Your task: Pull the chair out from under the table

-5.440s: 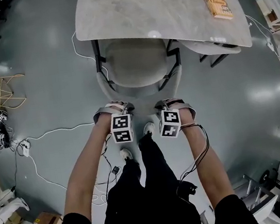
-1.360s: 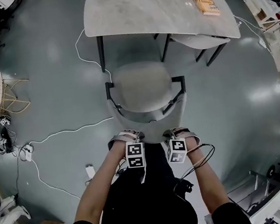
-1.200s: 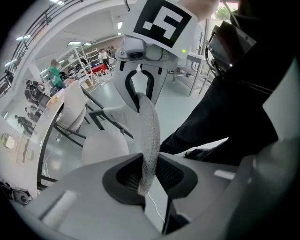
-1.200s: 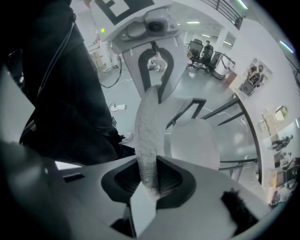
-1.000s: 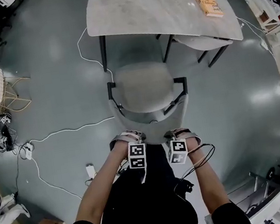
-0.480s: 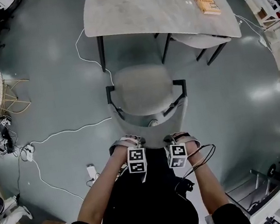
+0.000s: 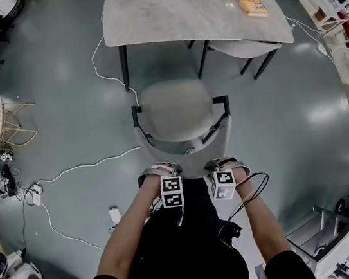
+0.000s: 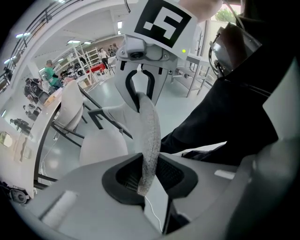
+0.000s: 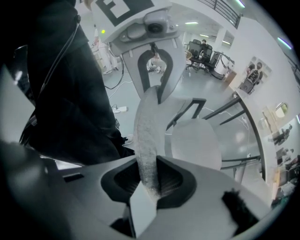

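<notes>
Head view shows the chair (image 7: 176, 106) fully clear of the table (image 7: 174, 9). Its whole seat stands over the open floor (image 7: 61, 120), with a strip of bare floor between the seat's far edge and the table's near edge. A few seconds earlier the seat was tucked partly under the tabletop, so the chair has been drawn back toward the person. Over the last second or so it sits in much the same spot, which suggests the pull is finished, not still under way.

The left hand-held gripper (image 7: 159, 170) and right hand-held gripper (image 7: 221, 162) sit near each other on the top rim of the backrest (image 7: 187, 159), close against the person's body and pointing steeply down. In the left gripper view the pale, speckled rim (image 8: 149, 131) runs down between the ribbed pads of that hand-held gripper (image 8: 150, 173). The right gripper view shows the same for the other one (image 9: 150, 180) on its stretch of the rim (image 9: 147, 126). Both have their jaws clamped on the backrest, with nothing else between them.

A book (image 7: 249, 2) lies at the far right end of the table, and a second chair (image 7: 245, 47) is pushed in beneath that end, well apart from the one being moved. Judging by the gap, the task looks essentially done, and only letting go of the rim seems to be left.
</notes>
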The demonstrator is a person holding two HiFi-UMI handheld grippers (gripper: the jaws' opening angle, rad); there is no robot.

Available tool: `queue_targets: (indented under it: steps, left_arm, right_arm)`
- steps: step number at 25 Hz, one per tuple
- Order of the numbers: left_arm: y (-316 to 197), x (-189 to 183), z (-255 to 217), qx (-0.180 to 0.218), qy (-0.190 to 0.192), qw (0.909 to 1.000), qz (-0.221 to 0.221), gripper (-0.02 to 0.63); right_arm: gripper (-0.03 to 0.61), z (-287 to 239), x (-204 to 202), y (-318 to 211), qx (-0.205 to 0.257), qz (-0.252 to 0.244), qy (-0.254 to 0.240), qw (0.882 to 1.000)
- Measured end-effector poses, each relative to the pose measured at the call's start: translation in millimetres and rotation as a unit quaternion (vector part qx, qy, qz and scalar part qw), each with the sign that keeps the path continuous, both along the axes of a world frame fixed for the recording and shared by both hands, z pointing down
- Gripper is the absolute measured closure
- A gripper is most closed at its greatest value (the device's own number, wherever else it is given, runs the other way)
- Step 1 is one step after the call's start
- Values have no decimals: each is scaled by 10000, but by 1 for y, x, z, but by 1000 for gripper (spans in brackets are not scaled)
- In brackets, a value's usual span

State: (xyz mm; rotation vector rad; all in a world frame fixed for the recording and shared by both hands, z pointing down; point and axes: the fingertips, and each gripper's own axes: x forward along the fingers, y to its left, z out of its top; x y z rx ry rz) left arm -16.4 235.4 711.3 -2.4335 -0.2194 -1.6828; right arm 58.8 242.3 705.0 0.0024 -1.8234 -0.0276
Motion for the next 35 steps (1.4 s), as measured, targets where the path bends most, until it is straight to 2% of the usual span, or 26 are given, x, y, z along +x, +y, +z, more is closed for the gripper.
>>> queue_targets:
  steps: [5, 18, 29, 35]
  left_arm:
    - [-3, 1, 2, 127, 28, 9999, -10, 532]
    - [-3, 5, 6, 131, -207, 9987, -456, 525]
    - [-11, 4, 8, 173, -279, 9906, -1326, 492]
    - [-11, 3, 7, 151, -296, 9874, -1546, 477]
  right_arm:
    - [494, 1, 0, -4, 107, 62, 71, 9999]
    - [494, 0, 2, -2, 301, 93, -43, 9995]
    - [479, 4, 3, -5, 383, 331, -155, 9986]
    - [463, 2, 5, -7, 536, 328, -117, 9980]
